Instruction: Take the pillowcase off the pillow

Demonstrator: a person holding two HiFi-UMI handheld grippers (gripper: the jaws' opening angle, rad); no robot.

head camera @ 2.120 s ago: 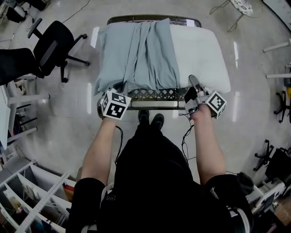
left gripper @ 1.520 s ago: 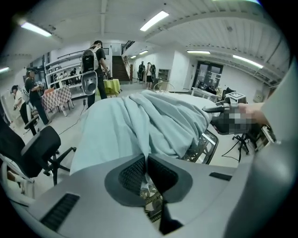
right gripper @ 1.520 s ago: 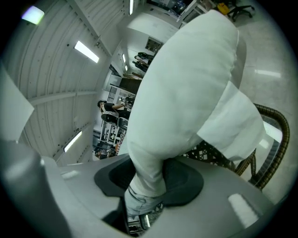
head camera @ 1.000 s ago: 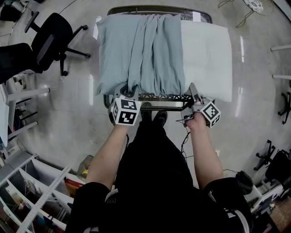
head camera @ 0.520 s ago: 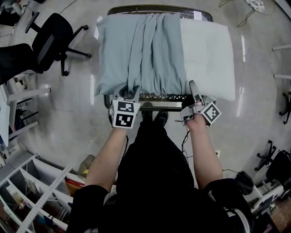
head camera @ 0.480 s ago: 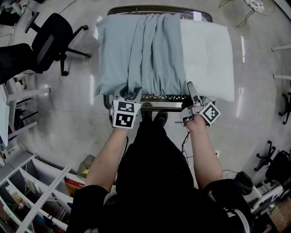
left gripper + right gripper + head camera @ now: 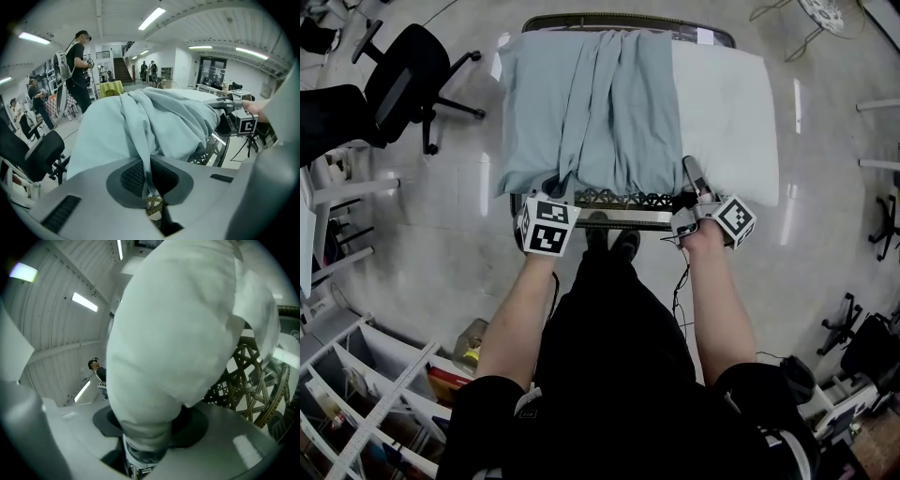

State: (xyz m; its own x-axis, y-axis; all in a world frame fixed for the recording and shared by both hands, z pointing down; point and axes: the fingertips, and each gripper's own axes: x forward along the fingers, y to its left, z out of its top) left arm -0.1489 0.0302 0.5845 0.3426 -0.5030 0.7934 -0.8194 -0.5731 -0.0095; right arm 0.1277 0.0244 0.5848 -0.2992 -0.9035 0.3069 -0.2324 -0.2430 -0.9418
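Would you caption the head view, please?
Left gripper pinches the blue pillowcase; right gripper has just closed on the white pillow.

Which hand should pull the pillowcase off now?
Left. The left claw has just closed on the pillowcase hem, so it looks ready to drag it off. The right claw has just been closing on the bare pillow corner, so it likely serves better as the anchor.

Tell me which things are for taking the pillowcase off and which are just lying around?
For the job: blue pillowcase; white pillow; metal table under them; left gripper, shut on the pillowcase; right gripper, its jaws just closed further onto the pillow's corner.

Just around: black office chairs; white shelves; person standing behind.
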